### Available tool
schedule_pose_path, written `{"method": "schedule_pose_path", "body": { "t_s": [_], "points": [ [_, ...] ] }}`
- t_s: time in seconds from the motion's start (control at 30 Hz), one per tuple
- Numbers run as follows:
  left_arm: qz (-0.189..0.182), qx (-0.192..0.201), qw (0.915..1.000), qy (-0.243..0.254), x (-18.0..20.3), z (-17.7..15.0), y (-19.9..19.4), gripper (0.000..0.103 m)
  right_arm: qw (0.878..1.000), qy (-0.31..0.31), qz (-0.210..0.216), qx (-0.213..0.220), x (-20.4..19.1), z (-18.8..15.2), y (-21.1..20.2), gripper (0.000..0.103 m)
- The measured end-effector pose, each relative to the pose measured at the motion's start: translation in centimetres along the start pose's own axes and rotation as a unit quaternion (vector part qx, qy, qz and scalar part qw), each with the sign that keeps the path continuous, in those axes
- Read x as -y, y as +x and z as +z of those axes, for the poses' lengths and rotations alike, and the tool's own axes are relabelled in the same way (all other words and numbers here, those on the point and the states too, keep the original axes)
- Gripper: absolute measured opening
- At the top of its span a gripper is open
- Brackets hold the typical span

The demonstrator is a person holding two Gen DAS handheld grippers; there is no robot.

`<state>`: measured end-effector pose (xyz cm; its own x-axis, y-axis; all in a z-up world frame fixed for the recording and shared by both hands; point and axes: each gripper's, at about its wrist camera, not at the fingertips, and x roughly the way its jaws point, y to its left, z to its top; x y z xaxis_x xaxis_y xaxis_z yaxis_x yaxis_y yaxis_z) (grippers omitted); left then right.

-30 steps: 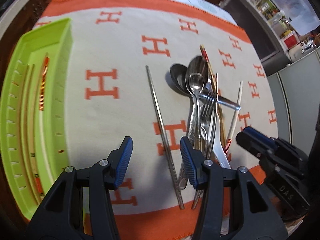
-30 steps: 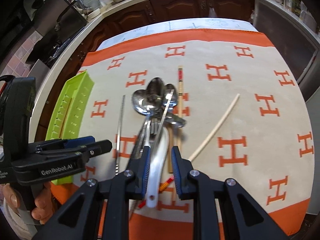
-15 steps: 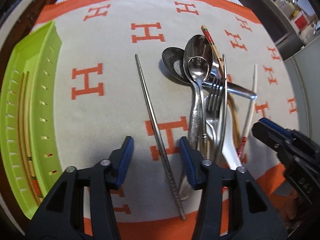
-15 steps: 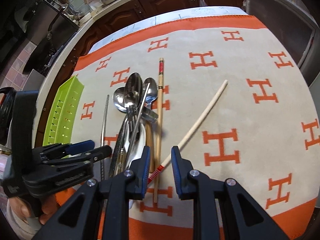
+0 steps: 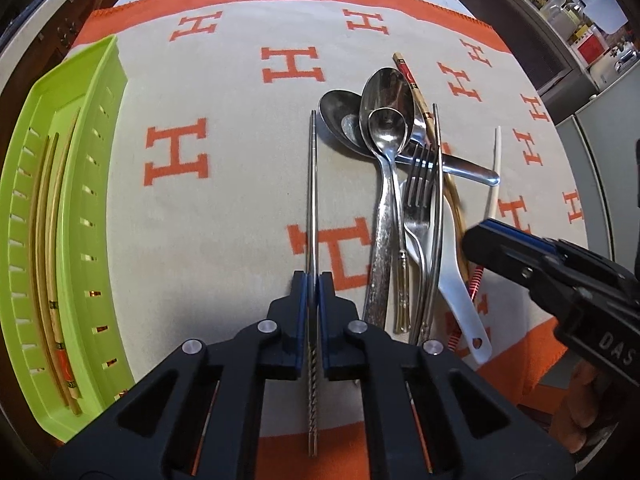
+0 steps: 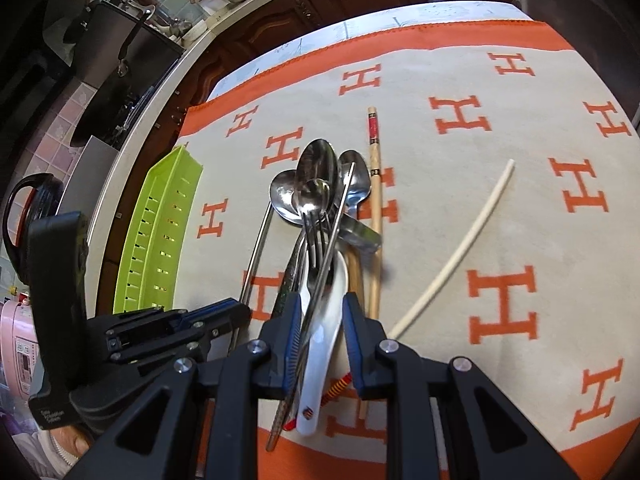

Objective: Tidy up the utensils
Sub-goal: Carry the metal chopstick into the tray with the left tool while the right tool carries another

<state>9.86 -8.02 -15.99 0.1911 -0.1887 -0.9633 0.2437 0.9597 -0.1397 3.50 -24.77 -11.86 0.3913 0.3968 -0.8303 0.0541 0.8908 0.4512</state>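
Left wrist view: the left gripper [image 5: 313,286] is seen clamped on a metal chopstick [image 5: 312,184], the blue pads [image 5: 301,304] pressed against its twisted lower end, while the rest of the stick runs straight forward over the orange-and-cream cloth [image 5: 224,184]. Whether the stick is lifted or lies on the cloth cannot be told. Just to its right a heap of utensils is laid: three steel spoons [image 5: 386,120] with overlapping bowls, a fork [image 5: 420,184], a second metal chopstick [image 5: 439,200], a white ceramic spoon [image 5: 460,296] and a wooden chopstick with a red band [image 5: 414,84]. A pale chopstick [image 5: 496,176] is found farther right, apart from the heap. At the left edge a green slotted tray [image 5: 100,128] is set, and wooden chopsticks [image 5: 50,240] are already lodged in it (curved only by the lens).

In the right wrist view the right gripper [image 6: 320,316] is held with its jaws apart, astride the handle end of the heap; the white ceramic spoon [image 6: 324,320] and the second metal chopstick [image 6: 332,232] pass between the fingers. Whether the pads touch anything cannot be told. The pale chopstick [image 6: 460,256] is seen lying diagonally on the cloth to the right, and the green tray [image 6: 160,232] is seen at the left, beyond the left gripper [image 6: 224,312].
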Motion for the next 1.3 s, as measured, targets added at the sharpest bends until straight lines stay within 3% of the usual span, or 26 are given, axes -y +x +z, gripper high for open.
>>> {"method": "schedule_pose_path", "body": {
  "t_s": [0.37, 0.47, 0.73, 1.0, 1.3],
  "points": [
    [-0.02, 0.006, 0.9997, -0.014, -1.1, -0.5, -0.7, 0.003, 1.0, -0.004, -0.004, -0.029, -0.6, 0.8, 2.3, 0.021],
    [-0.025, 0.005, 0.9995, -0.016, -1.3, -0.6, -0.7, 0.003, 0.999, -0.001, -0.008, -0.035, -0.6, 0.9, 2.8, 0.009],
    [-0.038, 0.02, 0.9989, -0.019, -1.8, -1.0, -2.1, 0.004, 1.0, 0.004, -0.001, -0.016, -1.3, 0.8, 1.2, 0.006],
    [-0.032, 0.069, 0.9967, -0.028, -4.0, -2.1, -6.8, 0.004, 0.999, -0.037, 0.021, -0.011, -6.3, 1.1, -0.8, 0.006],
    [0.011, 0.126, 0.9895, -0.069, -10.9, -2.2, -13.7, 0.004, 0.992, -0.097, 0.075, -0.014, -15.4, 3.8, -1.6, 0.006]
  ]
}}
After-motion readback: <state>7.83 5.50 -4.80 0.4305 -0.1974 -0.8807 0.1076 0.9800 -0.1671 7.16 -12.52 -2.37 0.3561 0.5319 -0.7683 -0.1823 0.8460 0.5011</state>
